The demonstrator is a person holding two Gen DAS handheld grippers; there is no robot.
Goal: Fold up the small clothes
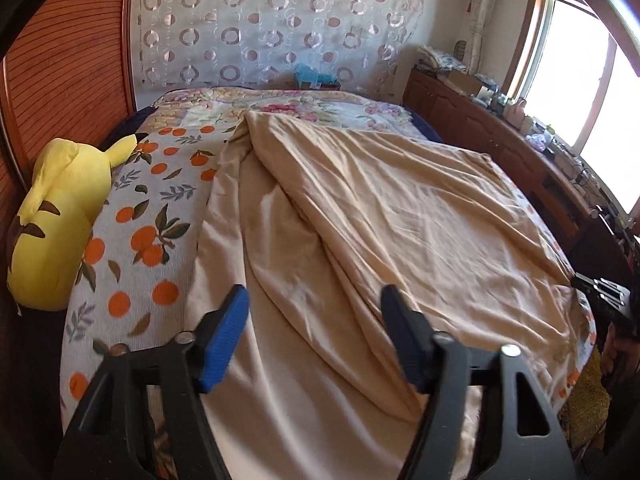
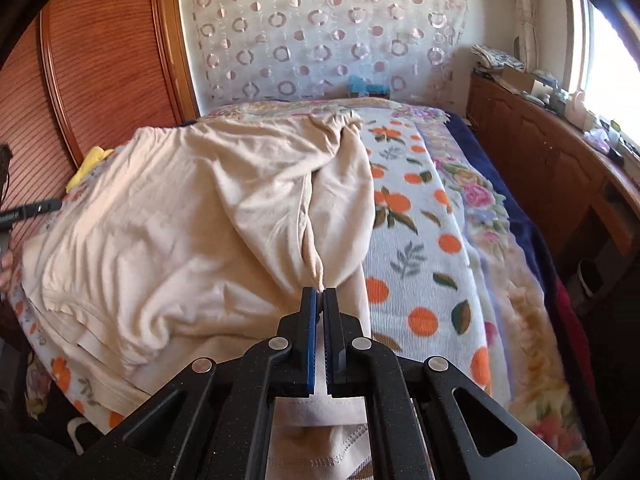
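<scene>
1. Far left: a yellow plush toy (image 1: 52, 216) lies along the bed's edge against the wooden headboard panel (image 1: 68, 76), apart from the work.
2. Left tool (image 1: 316, 320): released, jaws spread wide, holding nothing. We see it hover above the beige garment (image 1: 380, 216), which lies spread and creased over the orange-print blanket (image 1: 160, 216) on the bed.
3. Centre: one long ridge runs down the garment from its far end toward us; the cloth is not flat.
4. Right tool (image 2: 320, 300): clenched on a bunched pinch of the beige garment (image 2: 192, 216), the fabric gathered into a narrow pleat right at the blue pads (image 2: 310, 340).
5. Right side: a wooden cabinet (image 2: 540, 152) crowded with small items stands under the window, well apart from the garment.
6. Risks, in our judgement: the pinch is small and near the tips, so a pull could slip it free; with one side unheld, dragging could skew the fold or bunch the blanket beneath; creases may get folded in.
</scene>
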